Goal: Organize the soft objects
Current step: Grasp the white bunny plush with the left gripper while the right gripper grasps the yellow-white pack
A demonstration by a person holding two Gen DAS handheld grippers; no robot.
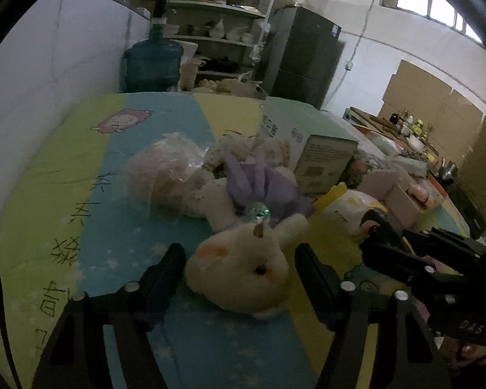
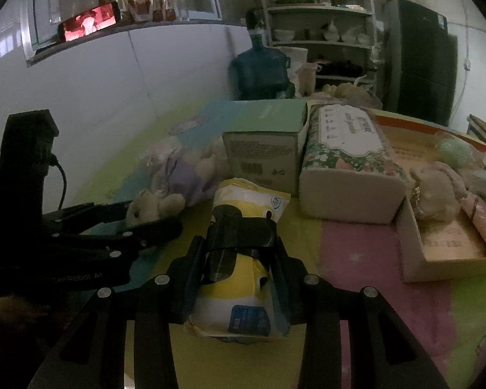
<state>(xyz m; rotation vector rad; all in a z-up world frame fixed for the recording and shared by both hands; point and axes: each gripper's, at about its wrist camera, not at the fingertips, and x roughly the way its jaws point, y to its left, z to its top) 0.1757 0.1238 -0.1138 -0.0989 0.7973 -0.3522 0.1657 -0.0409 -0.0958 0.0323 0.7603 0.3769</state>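
Note:
A cream plush rabbit [image 1: 243,272] in a purple dress lies on the colourful mat, its head between the spread fingers of my left gripper [image 1: 239,259], which is open around it. A bagged plush [image 1: 165,175] lies behind it. In the right wrist view my right gripper [image 2: 239,253] is shut on a yellow-and-white soft pack [image 2: 243,278]. The left gripper [image 2: 136,223] and the rabbit's head [image 2: 152,207] show at the left of that view. The right gripper [image 1: 385,236] shows at the right of the left wrist view.
A green box [image 2: 265,149] and a floral tissue pack [image 2: 350,162] stand behind the yellow pack. An open cardboard tray [image 2: 411,243] at the right holds a plush and pink cloth. A white wall runs along the left; shelves, a water jug and a fridge stand behind.

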